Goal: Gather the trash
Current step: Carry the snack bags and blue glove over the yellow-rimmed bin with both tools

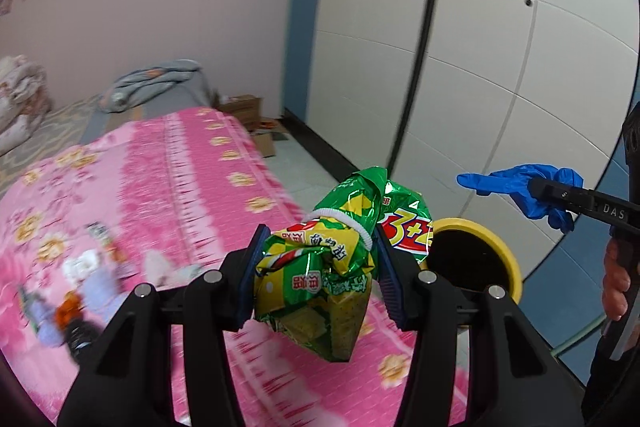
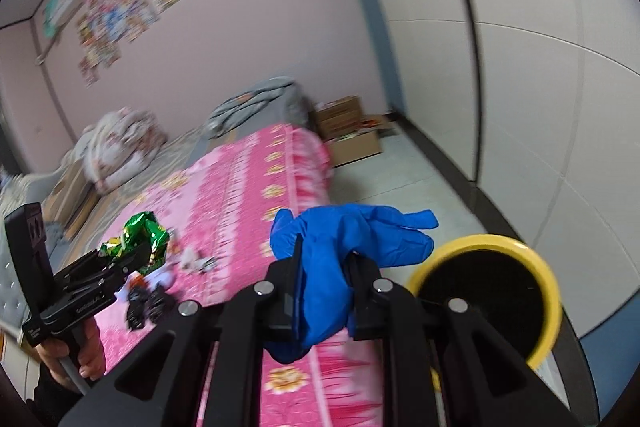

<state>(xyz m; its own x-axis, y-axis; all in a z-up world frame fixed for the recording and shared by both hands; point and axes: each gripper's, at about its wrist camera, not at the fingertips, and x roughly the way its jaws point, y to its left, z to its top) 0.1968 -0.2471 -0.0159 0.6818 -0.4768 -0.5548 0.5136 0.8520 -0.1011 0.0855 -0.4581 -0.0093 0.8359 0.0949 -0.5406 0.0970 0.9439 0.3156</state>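
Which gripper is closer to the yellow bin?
Right, I think. The right gripper, holding the blue glove, hangs beside the bin. The left gripper, holding the snack bag, is over the bed.

A bed (image 1: 168, 179) under a pink flowered sheet (image 2: 256, 167) fills the left and near part of the room. On the sheet, near its left side, lies a blurred scatter of small scraps (image 1: 80, 287): pale paper bits, something orange and a dark crumpled piece (image 2: 144, 303). At the far end of the bed lie a grey blanket (image 1: 152, 83) and a bundled quilt (image 2: 120, 147). To the right is pale floor (image 2: 400, 167), with cardboard boxes (image 2: 352, 131) on it at the far wall and a yellow-rimmed bin (image 2: 492, 291) near, just beside the bed's edge.
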